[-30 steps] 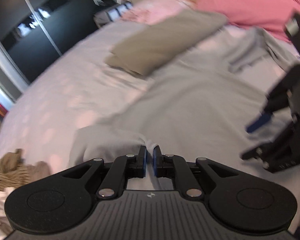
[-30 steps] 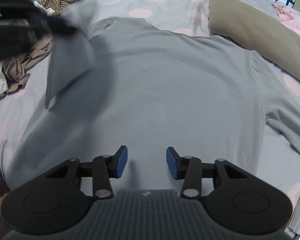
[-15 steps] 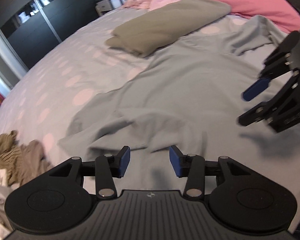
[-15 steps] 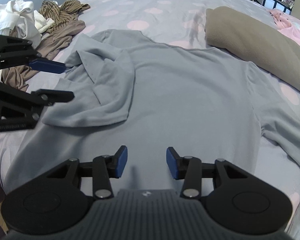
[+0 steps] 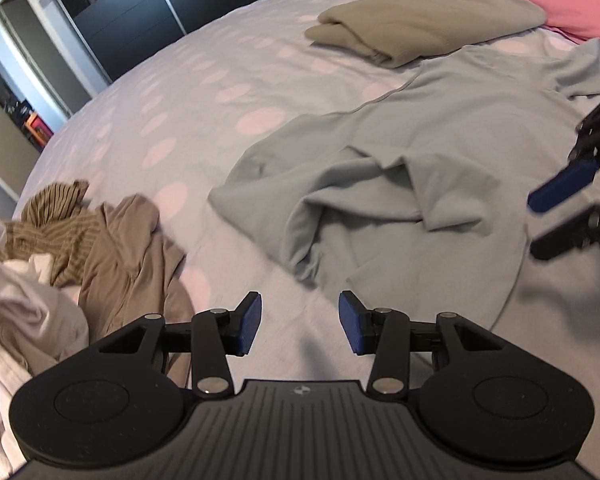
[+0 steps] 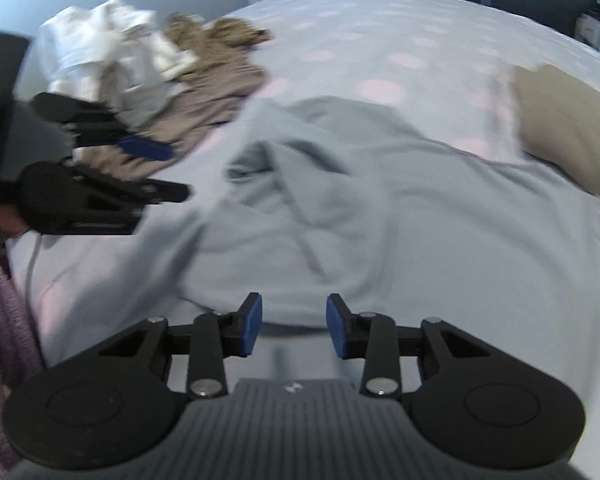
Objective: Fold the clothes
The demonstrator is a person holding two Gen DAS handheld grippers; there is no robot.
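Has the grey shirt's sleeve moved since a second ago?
Yes. The sleeve, earlier pinched in the left gripper, now lies folded onto the grey shirt, nearer the khaki folded garment.

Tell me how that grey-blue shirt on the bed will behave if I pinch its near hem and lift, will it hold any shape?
Probably not. The grey-blue shirt looks thin and floppy: its folded-over sleeve lies in soft, slumped creases. Lifted by one point, it would likely drape and bunch. It seems light, so pushing may drag and wrinkle it across the bedsheet rather than slide it flat.
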